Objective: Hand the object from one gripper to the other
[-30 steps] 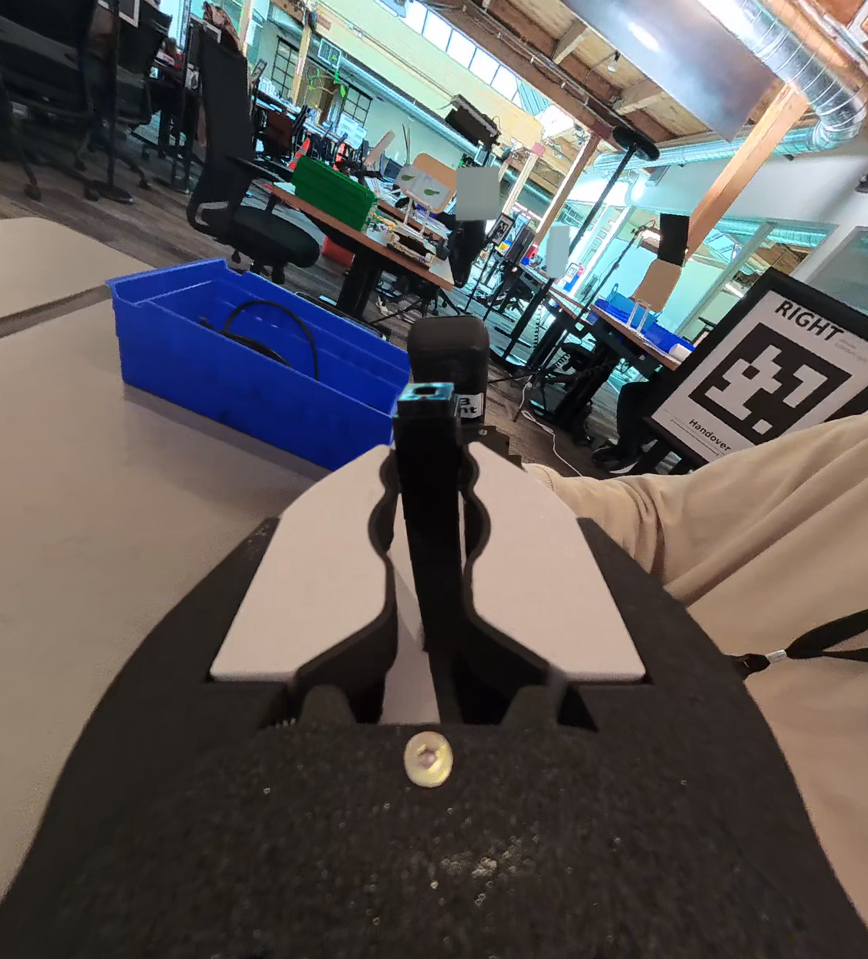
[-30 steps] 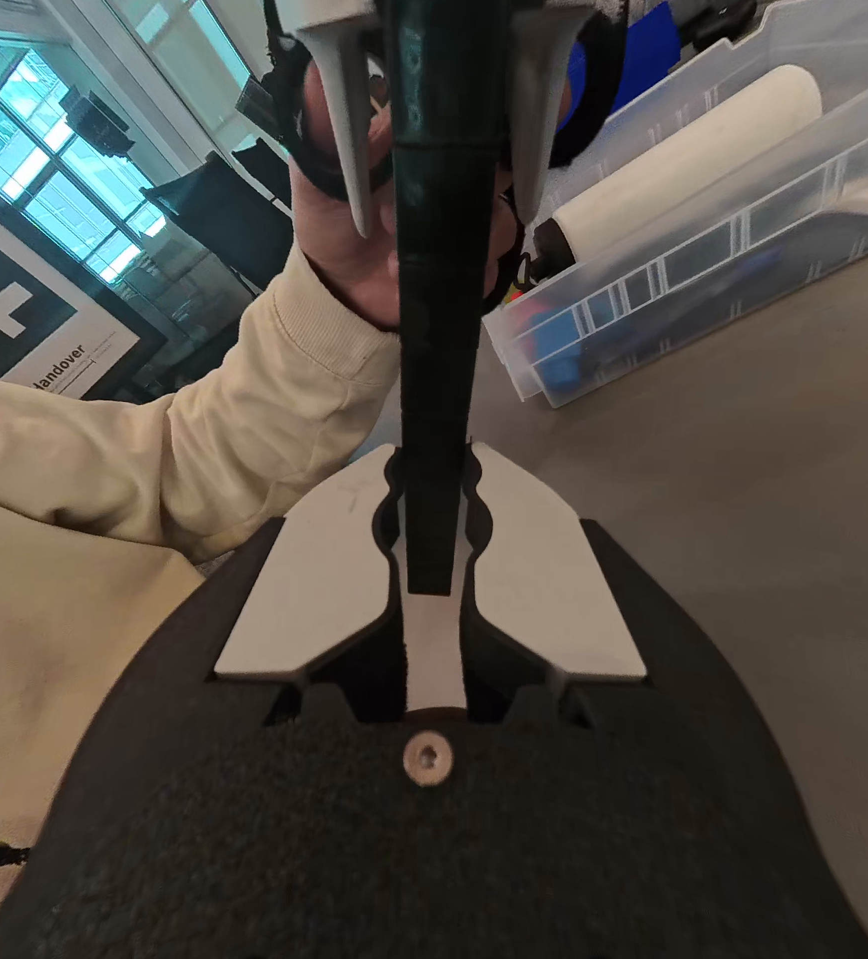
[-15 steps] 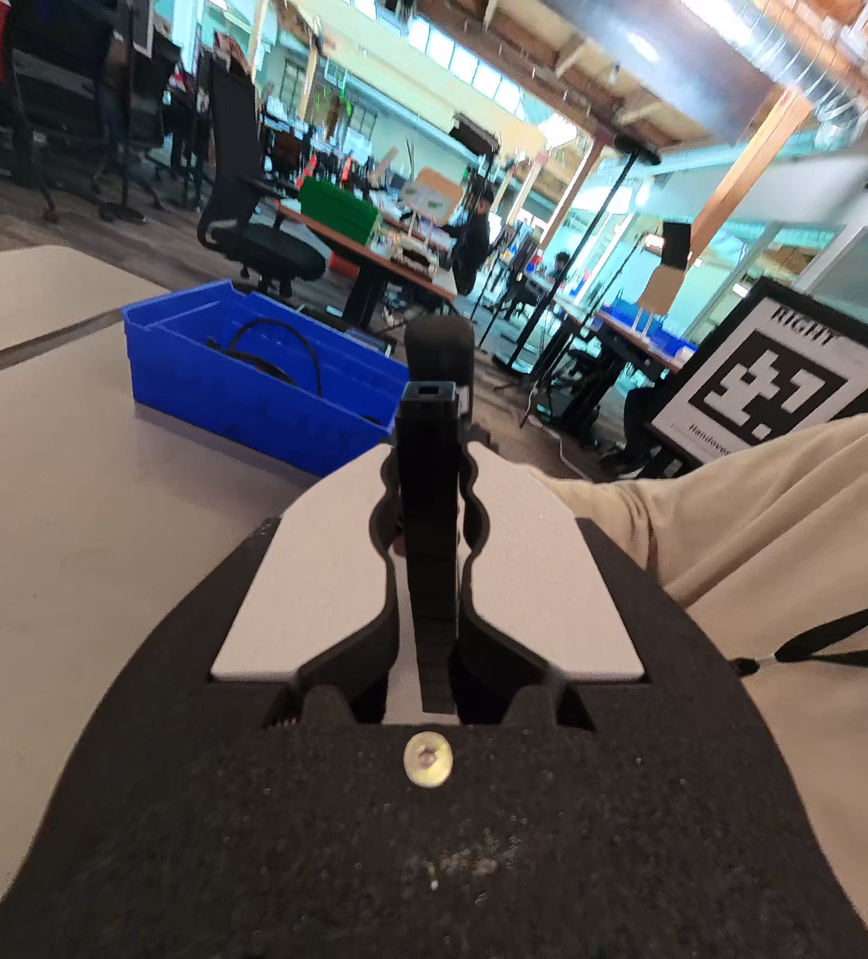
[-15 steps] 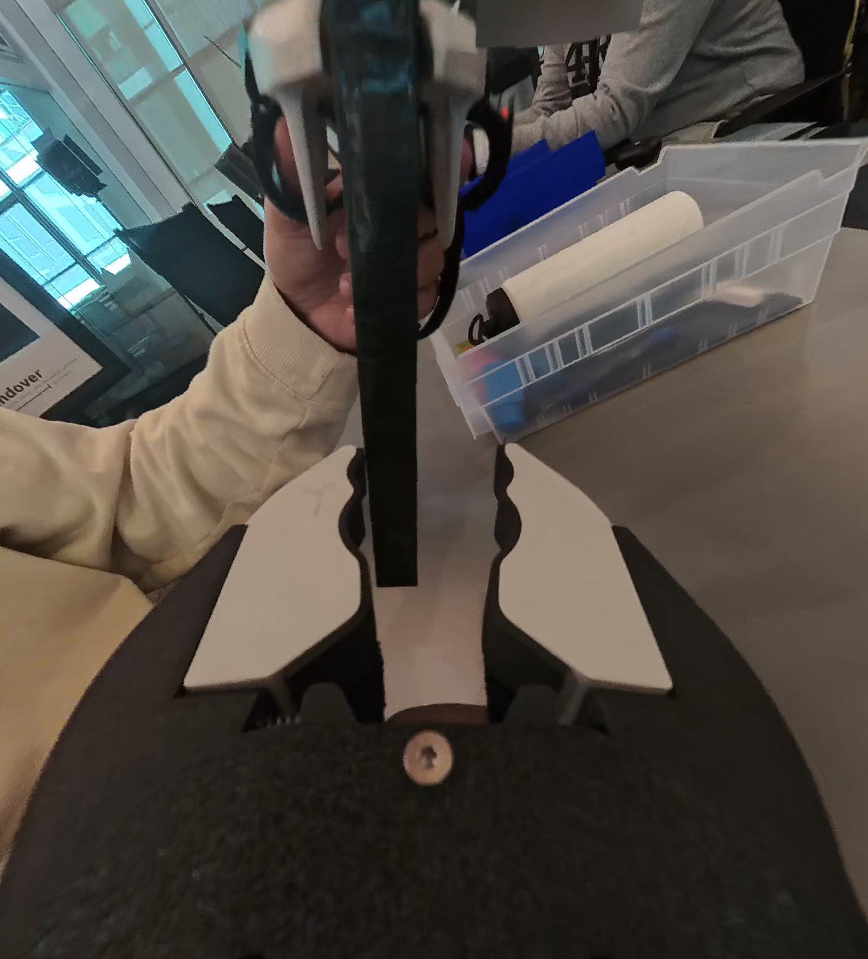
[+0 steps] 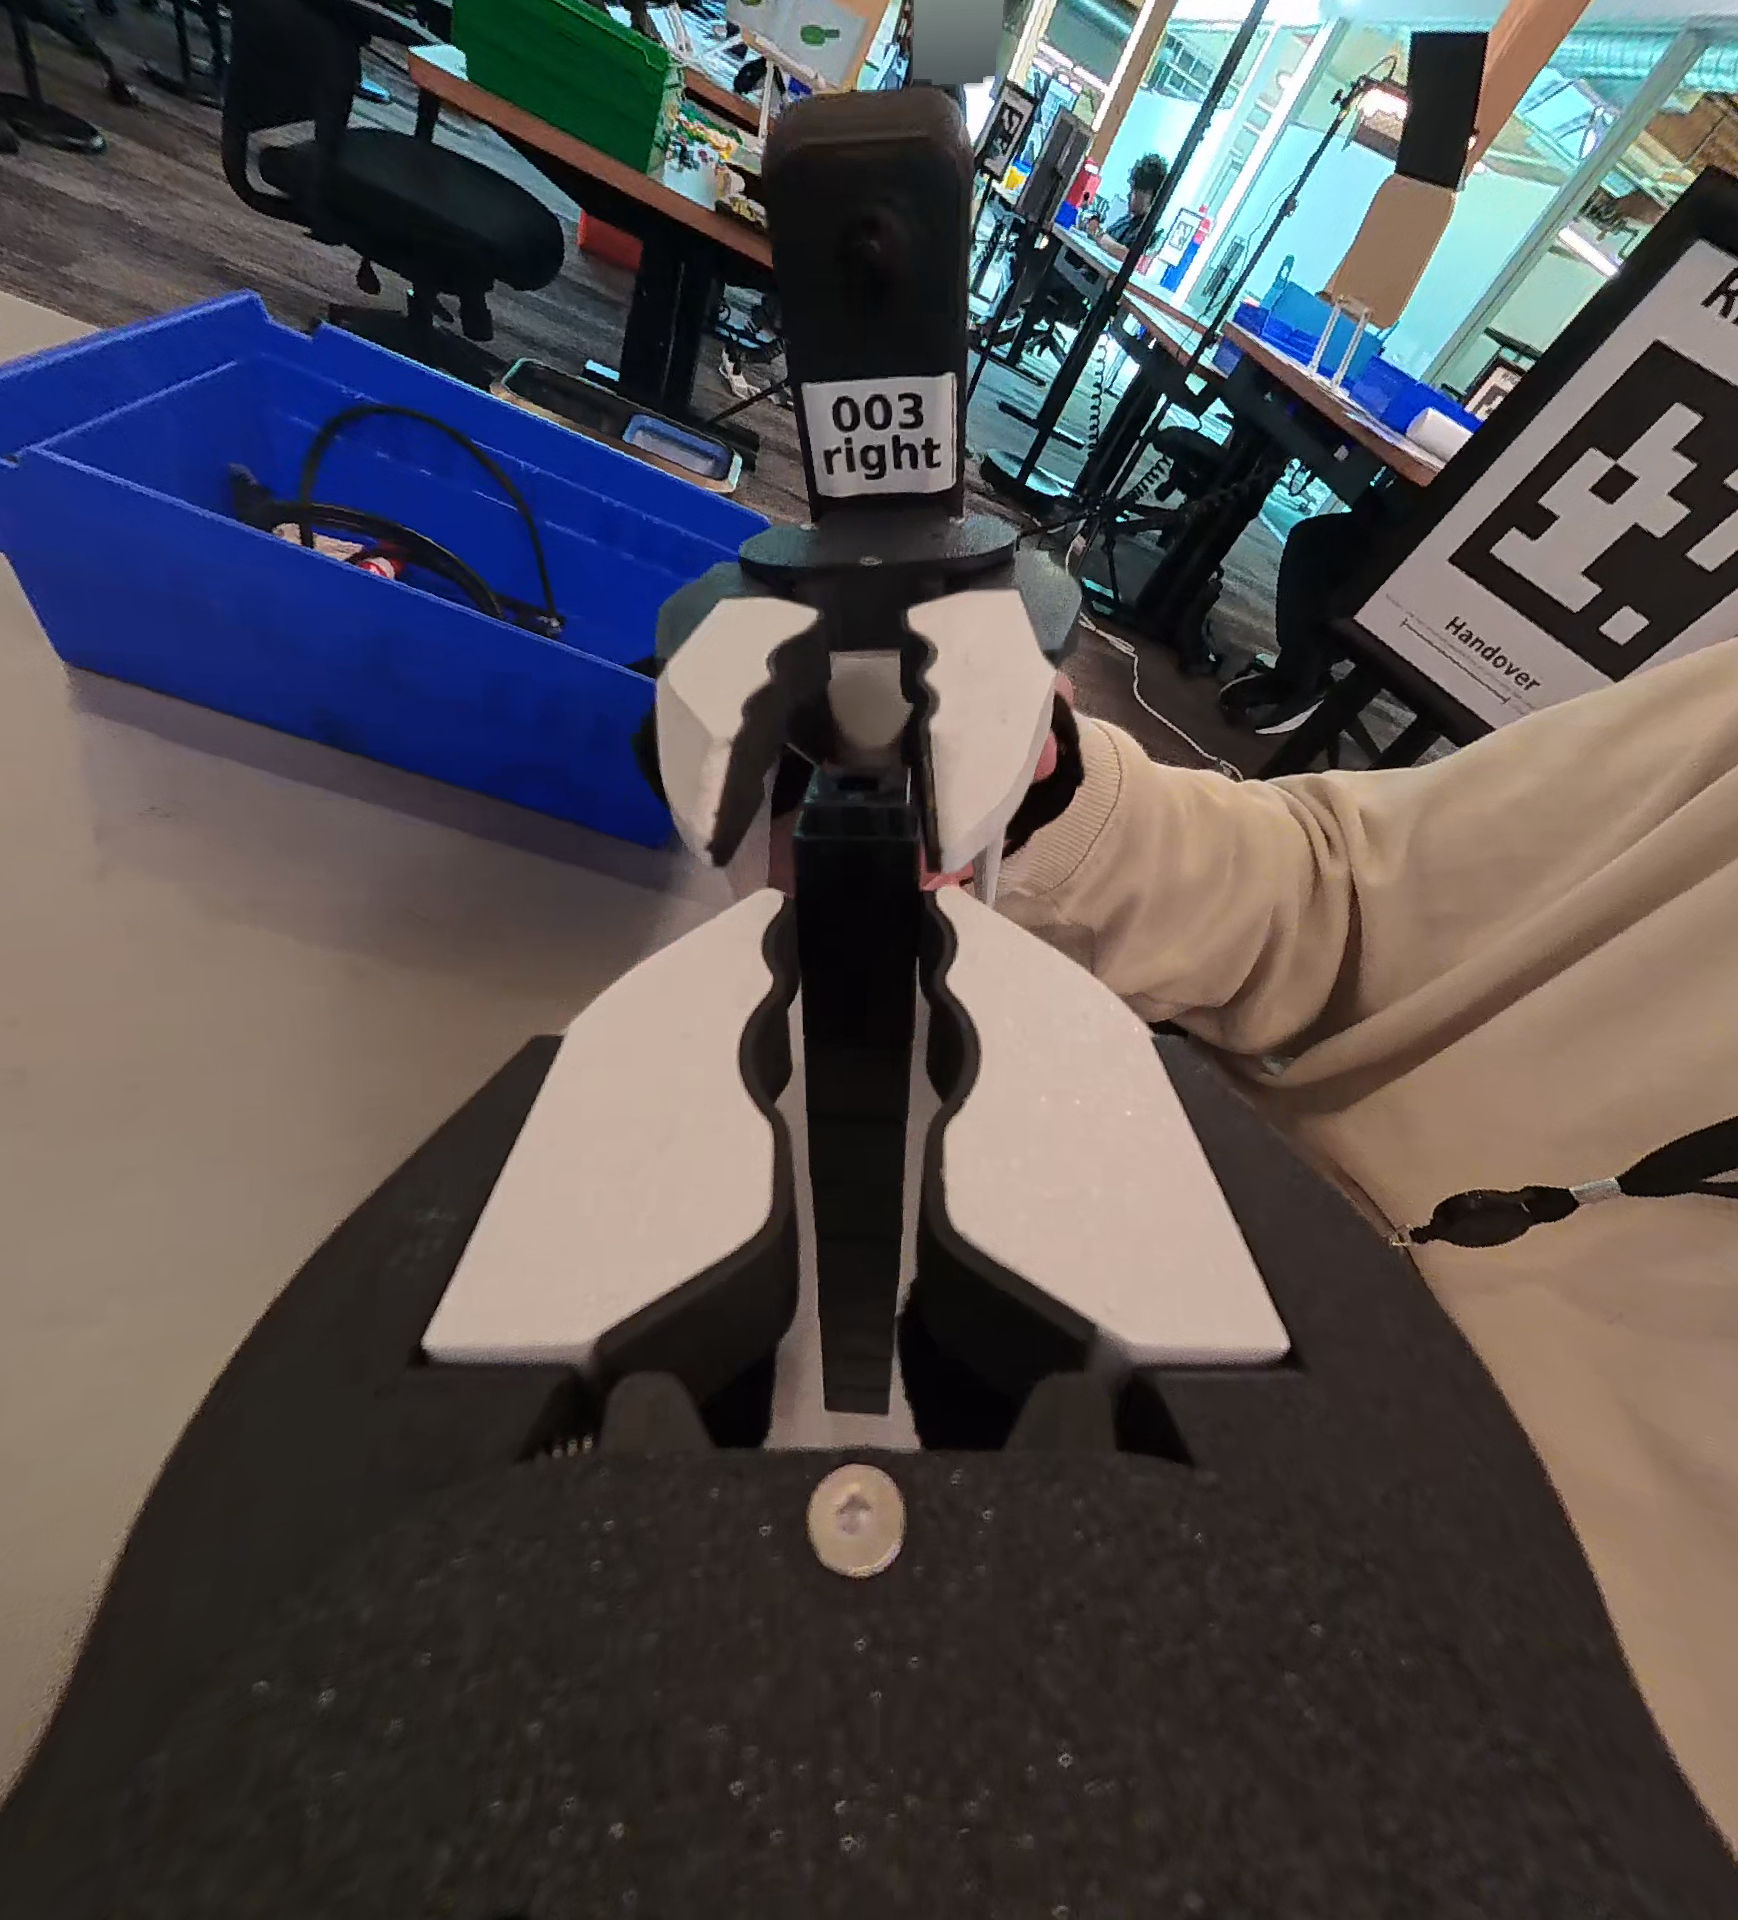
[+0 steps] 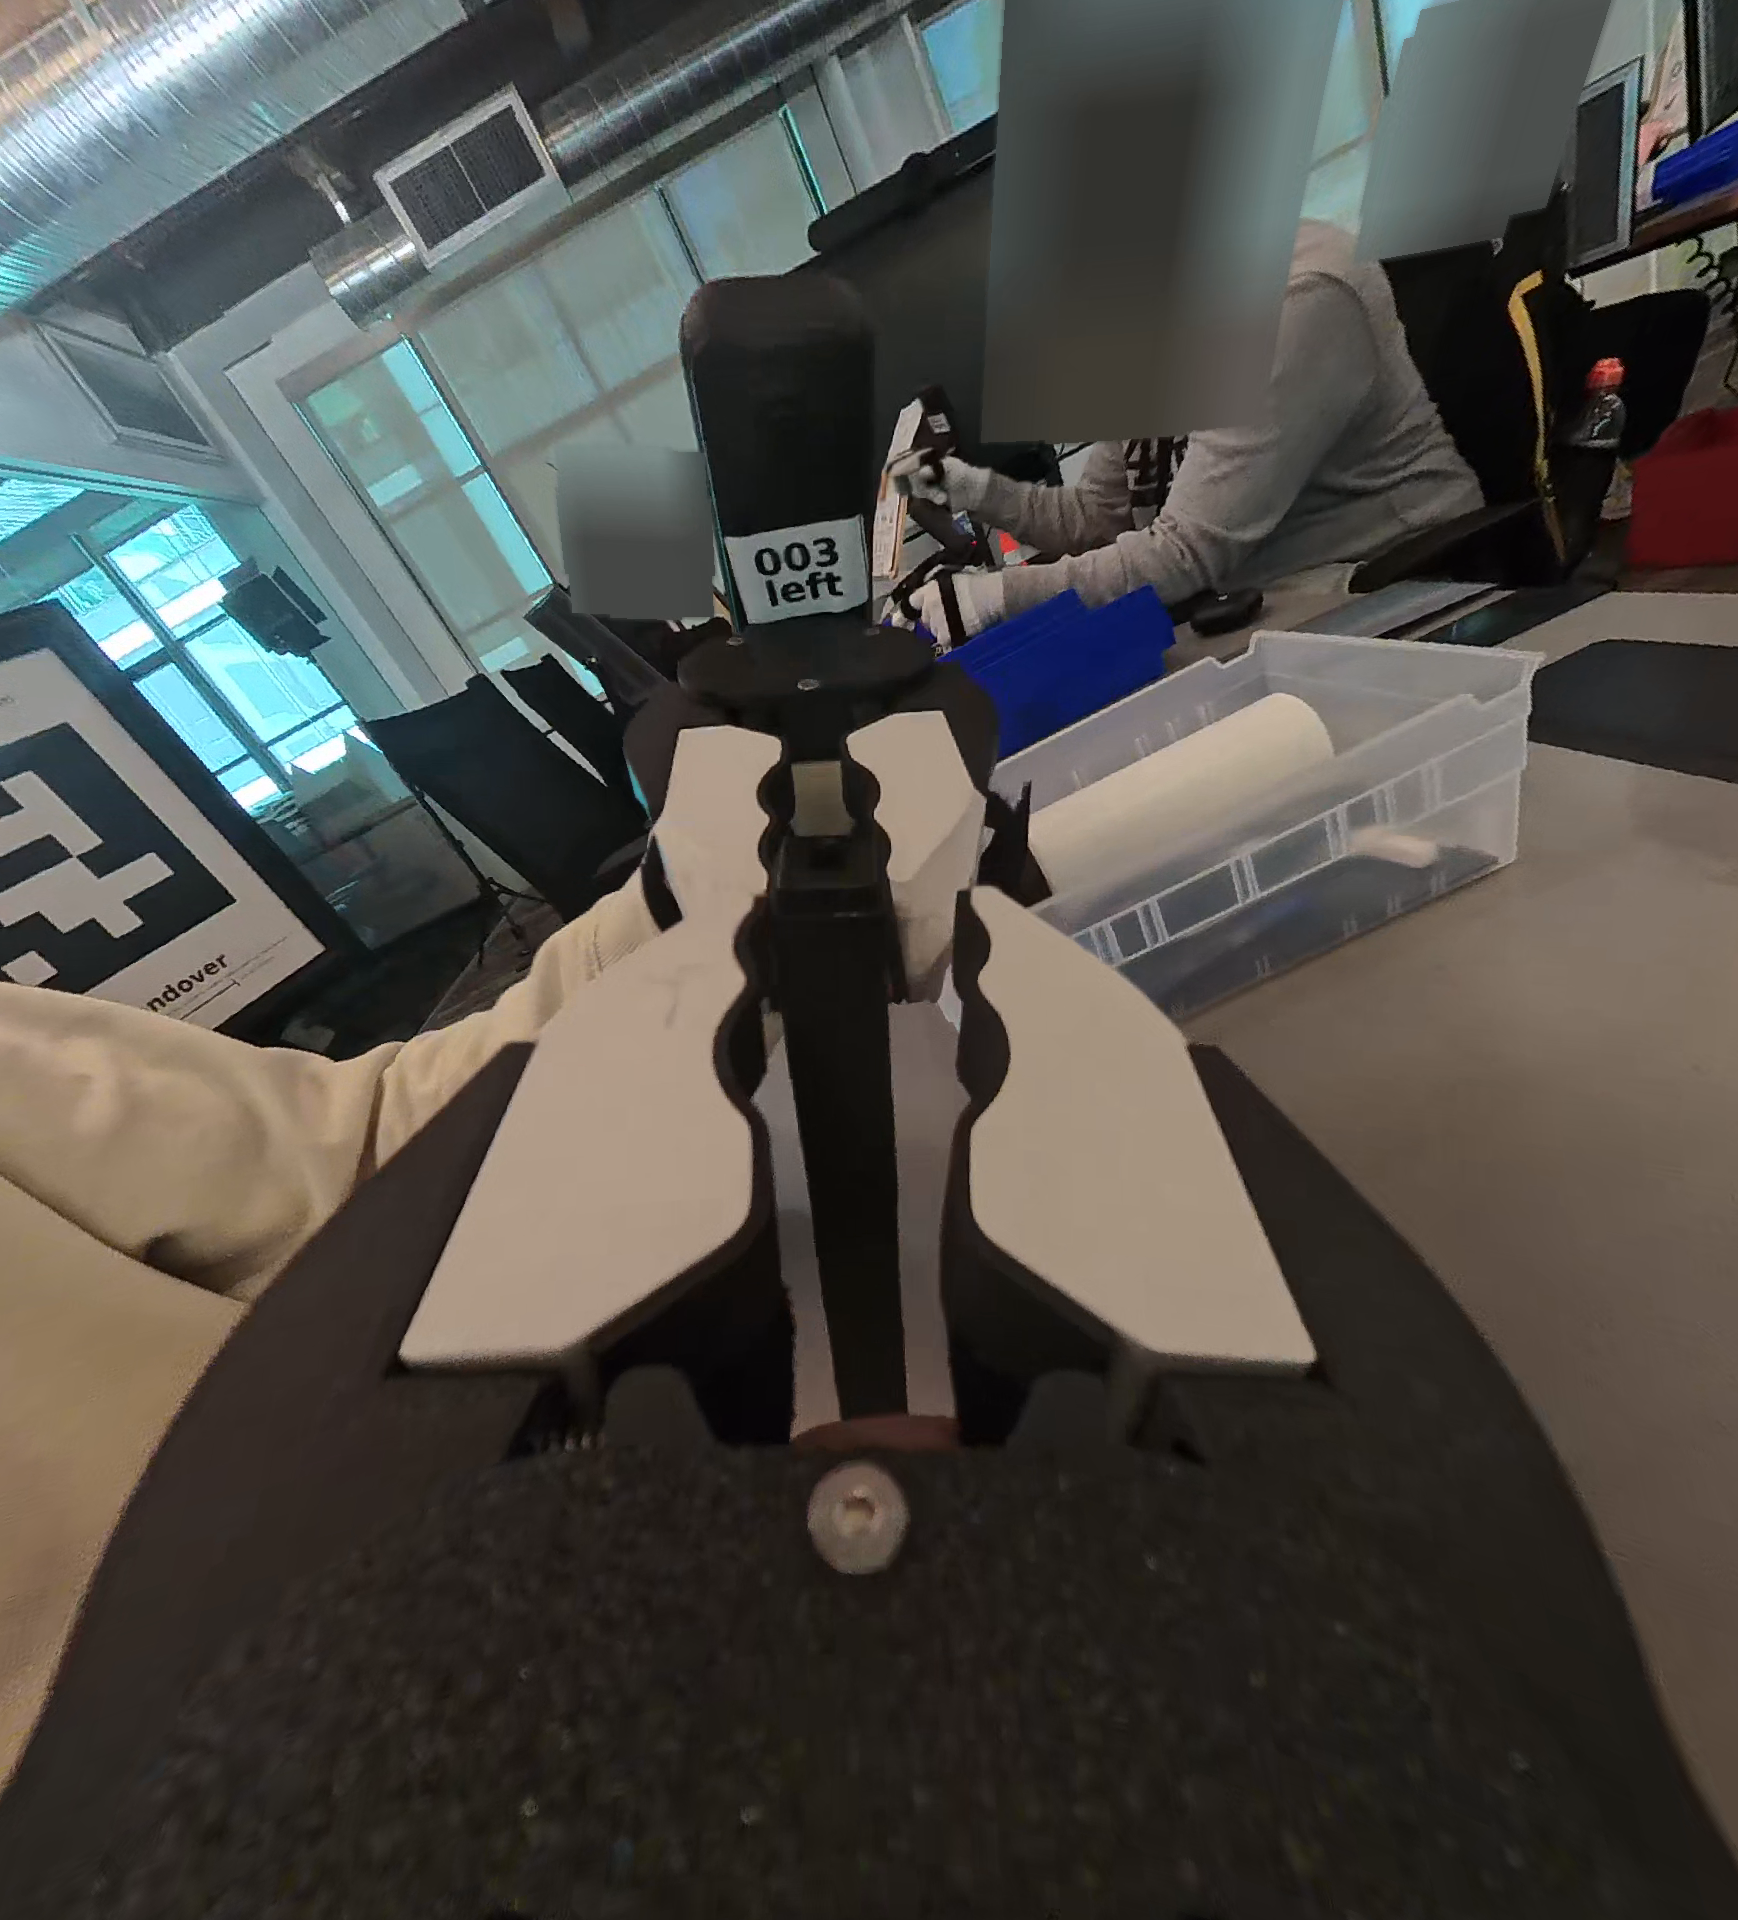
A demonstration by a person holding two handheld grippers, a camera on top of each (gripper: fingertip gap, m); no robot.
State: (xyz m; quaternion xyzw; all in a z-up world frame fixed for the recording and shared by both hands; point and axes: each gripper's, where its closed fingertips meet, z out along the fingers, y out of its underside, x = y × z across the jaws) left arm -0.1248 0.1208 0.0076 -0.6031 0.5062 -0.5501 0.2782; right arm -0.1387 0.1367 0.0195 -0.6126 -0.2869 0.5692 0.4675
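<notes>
A long black square bar (image 5: 854, 1039) runs straight ahead from my left gripper (image 5: 854, 914), which is shut on it. My right gripper (image 5: 839, 831) faces it head-on, with its jaws spread around the bar's far end. In the right wrist view the bar (image 6: 834, 1143) lies between my right gripper's (image 6: 849, 925) fingers with a gap on each side. The left gripper (image 6: 823, 894) clamps the bar's other end there. Both grippers are held above the grey table (image 5: 169, 1039).
A blue bin (image 5: 325, 623) with cables stands at the far left. A clear bin (image 6: 1364, 790) holds a white roll. A framed marker board (image 5: 1623, 499) stands behind. A cream sleeve (image 5: 1364, 883) reaches across. A person in grey (image 6: 1312, 488) sits at another table.
My right gripper has opened and let go of the bar; the left gripper still holds it. Both grippers have turned to face each other squarely, and the bar reaches deeper between the right fingers.
</notes>
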